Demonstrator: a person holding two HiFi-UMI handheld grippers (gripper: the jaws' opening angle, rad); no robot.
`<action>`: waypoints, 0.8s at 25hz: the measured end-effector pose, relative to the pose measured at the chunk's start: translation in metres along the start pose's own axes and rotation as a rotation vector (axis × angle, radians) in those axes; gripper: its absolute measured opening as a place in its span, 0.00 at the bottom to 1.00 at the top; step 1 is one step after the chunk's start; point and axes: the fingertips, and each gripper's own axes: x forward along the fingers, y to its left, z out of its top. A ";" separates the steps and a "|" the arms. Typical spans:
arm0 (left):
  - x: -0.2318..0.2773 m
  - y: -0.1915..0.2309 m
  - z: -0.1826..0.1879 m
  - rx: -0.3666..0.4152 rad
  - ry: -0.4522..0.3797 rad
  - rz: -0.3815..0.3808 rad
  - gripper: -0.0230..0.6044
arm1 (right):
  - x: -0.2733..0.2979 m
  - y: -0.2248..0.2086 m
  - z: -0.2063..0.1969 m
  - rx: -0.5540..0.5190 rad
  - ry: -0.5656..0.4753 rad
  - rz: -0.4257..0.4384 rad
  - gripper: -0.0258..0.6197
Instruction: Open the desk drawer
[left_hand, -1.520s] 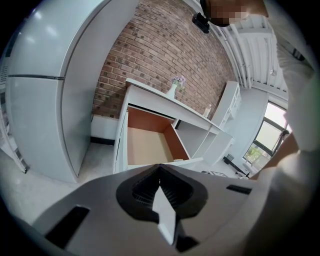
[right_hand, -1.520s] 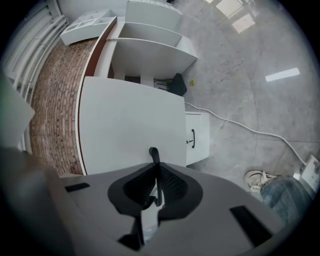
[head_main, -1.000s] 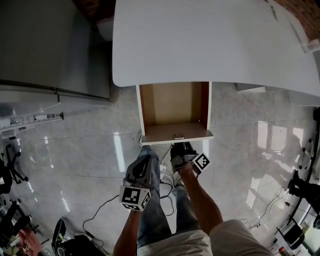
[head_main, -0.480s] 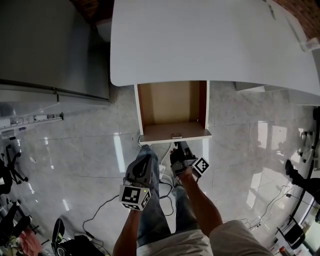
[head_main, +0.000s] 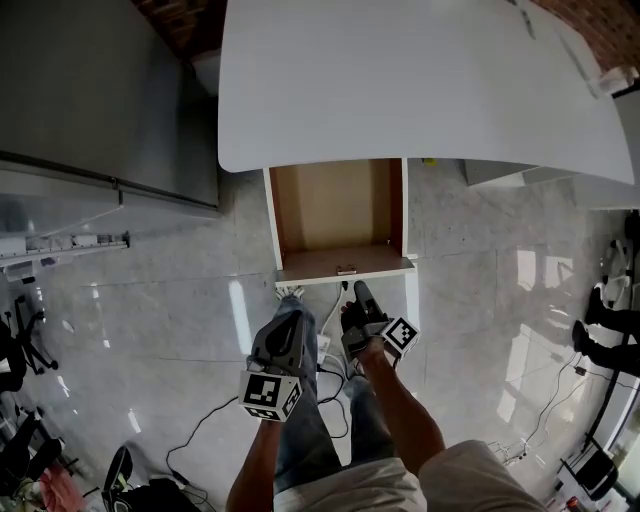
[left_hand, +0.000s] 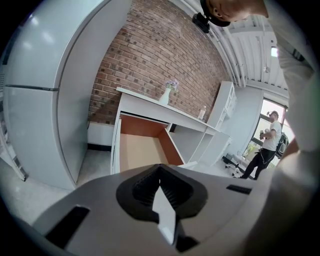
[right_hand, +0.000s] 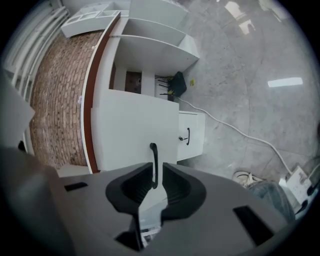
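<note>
The desk drawer (head_main: 335, 205) stands pulled out from under the white desk top (head_main: 400, 80), its wooden inside empty. A small dark handle (head_main: 347, 270) sits on its white front. My right gripper (head_main: 359, 290) is just short of that front. In the right gripper view the handle (right_hand: 153, 150) lines up with the gap between the right gripper's (right_hand: 154, 170) jaws, which are closing without pressing on it. My left gripper (head_main: 290, 305) hangs back beside the right one, its jaws together and empty. In the left gripper view the left gripper (left_hand: 159, 168) faces the open drawer (left_hand: 137, 150).
A tall grey cabinet (head_main: 90, 90) stands left of the desk. Cables (head_main: 200, 425) and a power strip lie on the tiled floor by my legs. A low white unit with a handle (right_hand: 190, 136) sits beyond the drawer. A person (left_hand: 267, 142) stands far off.
The right gripper has let go of the drawer handle and drawn back a little from the front. The drawer stays open. The left gripper has kept still.
</note>
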 end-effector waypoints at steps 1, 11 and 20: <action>-0.001 -0.002 0.001 0.004 -0.004 -0.001 0.05 | -0.003 0.003 0.000 -0.038 0.012 -0.010 0.14; 0.000 -0.030 0.012 0.017 -0.048 -0.026 0.05 | -0.033 0.043 0.001 -0.196 0.082 0.043 0.07; -0.008 -0.029 0.051 0.069 -0.089 -0.019 0.05 | -0.048 0.095 -0.007 -0.603 0.212 0.013 0.07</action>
